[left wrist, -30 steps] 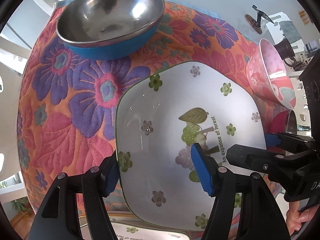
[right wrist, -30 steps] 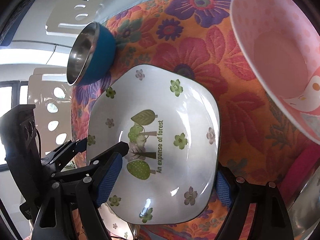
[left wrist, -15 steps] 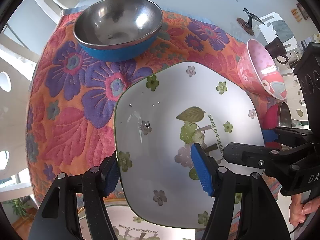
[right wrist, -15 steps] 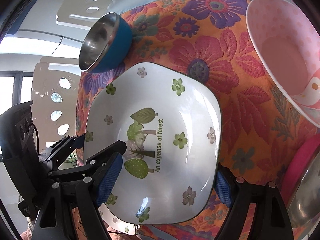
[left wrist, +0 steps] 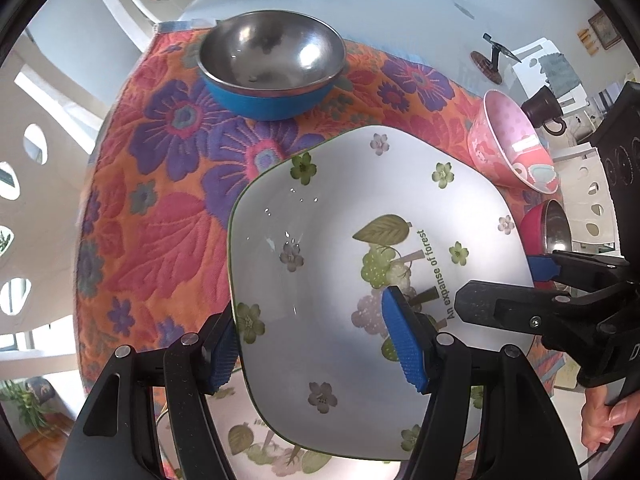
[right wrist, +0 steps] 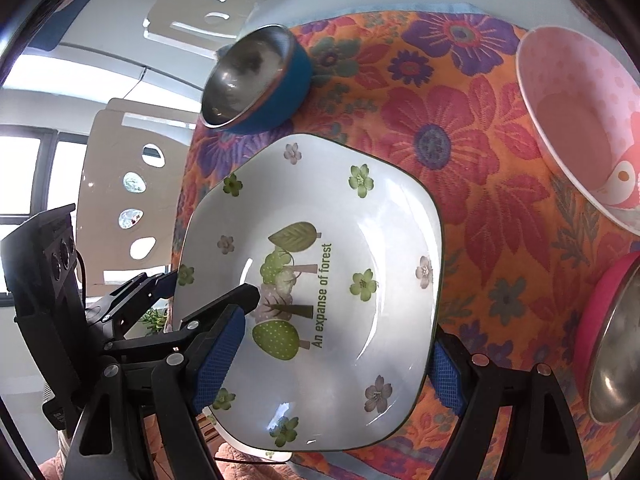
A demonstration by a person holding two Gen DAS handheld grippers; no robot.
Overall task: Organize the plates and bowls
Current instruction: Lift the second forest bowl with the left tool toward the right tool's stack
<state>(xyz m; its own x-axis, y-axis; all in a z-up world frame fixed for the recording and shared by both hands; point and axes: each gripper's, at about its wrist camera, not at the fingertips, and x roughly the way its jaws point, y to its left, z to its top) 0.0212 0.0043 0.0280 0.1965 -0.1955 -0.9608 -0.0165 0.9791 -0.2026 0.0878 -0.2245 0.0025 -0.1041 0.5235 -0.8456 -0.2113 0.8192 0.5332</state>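
Note:
A white square plate [left wrist: 340, 240] printed with trees and small flowers hangs above the floral mat [left wrist: 160, 208], held at two sides. My left gripper [left wrist: 312, 344] is shut on its near left rim, one blue pad on top and one underneath. My right gripper [right wrist: 330, 366] is shut on the plate [right wrist: 380, 240] the same way, and shows in the left wrist view as the right gripper [left wrist: 508, 284]. A second plate [left wrist: 260, 444] of the same pattern lies below. On the mat stand a blue steel bowl [left wrist: 272, 64], a pink bowl [left wrist: 512, 148] and a red steel bowl [left wrist: 548, 228].
The mat covers a pale table with white perforated chairs [right wrist: 208, 4] behind it. A dark mug [left wrist: 544, 112] and a small stand [left wrist: 492, 60] sit at the far right. A person's hand [left wrist: 600, 420] holds the right gripper.
Both grippers have risen with the plate between them. The bowls and mat look farther away, and more of the plate underneath shows.

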